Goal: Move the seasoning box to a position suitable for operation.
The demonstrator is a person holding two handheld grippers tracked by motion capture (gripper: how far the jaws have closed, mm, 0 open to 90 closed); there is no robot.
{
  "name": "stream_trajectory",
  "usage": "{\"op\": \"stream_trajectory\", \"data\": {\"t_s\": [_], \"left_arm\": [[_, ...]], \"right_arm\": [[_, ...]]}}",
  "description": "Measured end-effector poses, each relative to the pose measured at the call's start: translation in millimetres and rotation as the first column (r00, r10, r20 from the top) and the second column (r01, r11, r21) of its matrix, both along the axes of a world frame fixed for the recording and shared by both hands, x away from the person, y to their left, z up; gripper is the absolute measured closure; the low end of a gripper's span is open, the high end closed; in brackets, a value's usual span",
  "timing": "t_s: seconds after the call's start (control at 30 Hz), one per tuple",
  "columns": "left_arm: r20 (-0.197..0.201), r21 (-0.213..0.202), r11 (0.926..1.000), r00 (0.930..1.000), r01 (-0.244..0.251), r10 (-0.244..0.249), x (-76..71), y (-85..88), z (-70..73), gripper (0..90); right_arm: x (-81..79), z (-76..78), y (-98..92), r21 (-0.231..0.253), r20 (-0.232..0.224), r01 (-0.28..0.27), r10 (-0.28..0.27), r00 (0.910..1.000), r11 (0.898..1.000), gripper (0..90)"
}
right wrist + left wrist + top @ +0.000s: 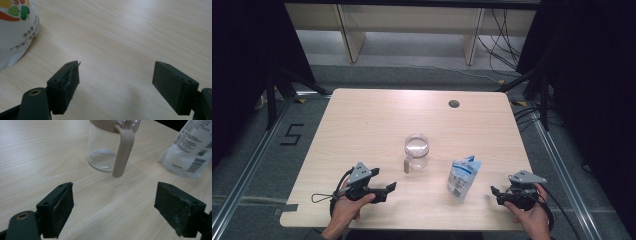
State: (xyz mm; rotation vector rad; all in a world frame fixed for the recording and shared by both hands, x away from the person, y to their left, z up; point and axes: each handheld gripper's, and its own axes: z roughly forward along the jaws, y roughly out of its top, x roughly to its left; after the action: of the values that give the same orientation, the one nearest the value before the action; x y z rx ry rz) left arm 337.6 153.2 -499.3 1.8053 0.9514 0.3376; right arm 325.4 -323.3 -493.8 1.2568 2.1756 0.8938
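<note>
Left claw [393, 187], near edge of bench [362, 125]: jaws spread, nothing between, aimed right. Right claw [493, 190], near right edge: jaws spread, nothing between, aimed left. Pouch [463, 177], white and blue, between the claws and nearer the right one; long axis runs near to far, top end away. Jar [417, 150], clear glass, upright at bench centre; beige handle [122, 150] faces the left claw; contents cannot be told. Open bench lies between each claw and both items.

Place: a lab room | My wooden table [362, 125] stands between black curtains [242, 60] | metal rails [247, 170] and a taped number [292, 134] are on the grey floor | loose cables [504, 40] lie behind.
</note>
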Motion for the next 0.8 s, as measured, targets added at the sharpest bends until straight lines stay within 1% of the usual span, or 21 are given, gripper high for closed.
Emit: {"op": "stream_trajectory", "data": {"t_s": [0.03, 0.07, 0.13, 0.17, 0.2, 0.23, 0.27, 0.3, 0.33, 0.37, 0.4, 0.43, 0.47, 0.5, 0.53, 0.57, 0.6, 0.67, 0.7, 0.73, 0.8], "left_arm": [[0.004, 0.006, 1.0000, 1.0000, -0.007, 0.007, 0.2, -2.9, 1.2, 15.2], [-0.002, -0.005, 1.0000, 1.0000, 0.005, -0.005, 1.4, -5.2, 1.6, 15.4], [-0.026, -0.029, 0.9995, 0.9996, 0.009, -0.010, 2.5, -10.0, 2.8, 15.3], [-0.018, -0.022, 0.9997, 0.9998, 0.011, -0.012, 3.0, -12.6, 3.2, 15.2], [-0.007, 0.006, 1.0000, 0.9999, 0.007, -0.007, 4.6, -16.4, 5.3, 15.2], [-0.007, 0.006, 1.0000, 0.9999, 0.007, -0.007, 4.6, -16.4, 5.3, 15.2], [-0.011, -0.011, 0.9999, 0.9999, 0.007, -0.007, 6.5, -18.4, 5.1, 15.2], [-0.009, -0.003, 1.0000, 1.0000, -0.001, 0.001, 8.2, -19.6, 6.1, 15.2], [-0.018, -0.015, 0.9999, 0.9998, -0.003, 0.002, 12.5, -22.2, 7.4, 15.7], [-0.018, -0.015, 0.9999, 0.9998, -0.003, 0.002, 12.5, -22.2, 7.4, 15.7], [-0.027, -0.025, 0.9996, 0.9996, -0.010, 0.009, 13.9, -24.6, 7.8, 15.7], [-0.019, -0.024, 0.9996, 0.9997, -0.014, 0.013, 15.8, -27.0, 7.8, 15.7], [-0.003, 0.003, 1.0000, 1.0000, -0.009, 0.009, 17.7, -28.8, 8.3, 15.7], [0.004, 0.015, 0.9997, 0.9998, -0.018, 0.018, 18.7, -31.7, 8.5, 15.6], [-0.002, 0.017, 0.9995, 0.9996, -0.027, 0.027, 20.6, -34.4, 8.2, 16.0], [0.000, 0.030, 0.9991, 0.9995, -0.030, 0.031, 22.1, -36.3, 8.3, 16.0], [0.005, 0.042, 0.9984, 0.9993, -0.037, 0.037, 25.5, -40.0, 8.0, 17.6], [0.013, 0.045, 0.9983, 0.9992, -0.039, 0.038, 27.7, -41.3, 7.8, 17.6], [0.020, 0.057, 0.9974, 0.9989, -0.044, 0.043, 29.0, -42.4, 8.1, 18.2], [0.032, 0.068, 0.9965, 0.9984, -0.048, 0.046, 32.1, -44.6, 7.7, 21.9], [0.036, 0.072, 0.9964, 0.9985, -0.045, 0.042, 33.6, -45.7, 7.8, 24.0]], "right_arm": [[0.5, -0.4, -0.4, -0.003, 0.006, -0.007, 0.007, 1.0000, 1.000, 22.7], [0.5, -0.2, -1.7, -0.013, 0.007, -0.013, 0.013, 0.9999, 1.000, 22.7], [-2.1, 1.8, -0.2, 0.009, -0.015, 0.018, -0.018, 0.9997, 1.000, 22.6], [-1.3, 1.1, -1.6, -0.005, 0.002, 0.004, -0.004, 1.0000, 1.000, 22.7], [-1.3, 1.8, -0.5, 0.005, -0.003, -0.001, 0.001, 1.0000, 1.000, 22.8], [-1.3, 1.8, -0.5, 0.005, -0.003, -0.001, 0.001, 1.0000, 1.000, 22.8], [-1.9, 2.1, 0.3, 0.006, -0.006, 0.007, -0.007, 1.0000, 1.000, 22.8], [-1.9, 2.1, 0.5, 0.006, -0.007, 0.006, -0.006, 1.0000, 1.000, 22.8], [-2.1, 2.1, 0.9, 0.012, -0.008, 0.012, -0.012, 0.9999, 1.000, 22.8], [-2.1, 2.1, 0.9, 0.012, -0.008, 0.012, -0.012, 0.9999, 1.000, 22.8], [-3.1, 1.6, 2.6, 0.034, -0.018, 0.025, -0.024, 0.9995, 0.999, 22.8], [-2.0, 1.1, 0.7, 0.010, 0.005, 0.009, -0.009, 1.0000, 1.000, 22.8], [-1.9, 1.0, 1.1, 0.013, 0.003, 0.010, -0.010, 0.9999, 1.000, 22.8], [-1.9, 1.1, 1.3, 0.014, -0.004, 0.008, -0.008, 1.0000, 1.000, 22.8], [-0.5, 0.9, 0.9, 0.015, -0.010, -0.007, 0.007, 0.9999, 1.000, 22.8], [-0.5, 0.9, 0.9, 0.015, -0.010, -0.007, 0.007, 0.9999, 1.000, 22.8], [-0.7, 1.1, 0.7, 0.004, 0.005, -0.006, 0.006, 1.0000, 1.000, 22.8], [-1.9, 0.7, 2.0, 0.014, 0.002, 0.008, -0.008, 1.0000, 1.000, 22.8], [-3.2, 0.6, 3.3, 0.028, -0.017, 0.016, -0.016, 0.9997, 0.999, 22.8], [-1.7, 1.0, 1.1, 0.012, -0.004, -0.009, 0.009, 0.9999, 1.000, 22.8], [-2.0, 0.9, 1.9, 0.011, -0.002, -0.005, 0.005, 1.0000, 1.000, 22.8]]}}
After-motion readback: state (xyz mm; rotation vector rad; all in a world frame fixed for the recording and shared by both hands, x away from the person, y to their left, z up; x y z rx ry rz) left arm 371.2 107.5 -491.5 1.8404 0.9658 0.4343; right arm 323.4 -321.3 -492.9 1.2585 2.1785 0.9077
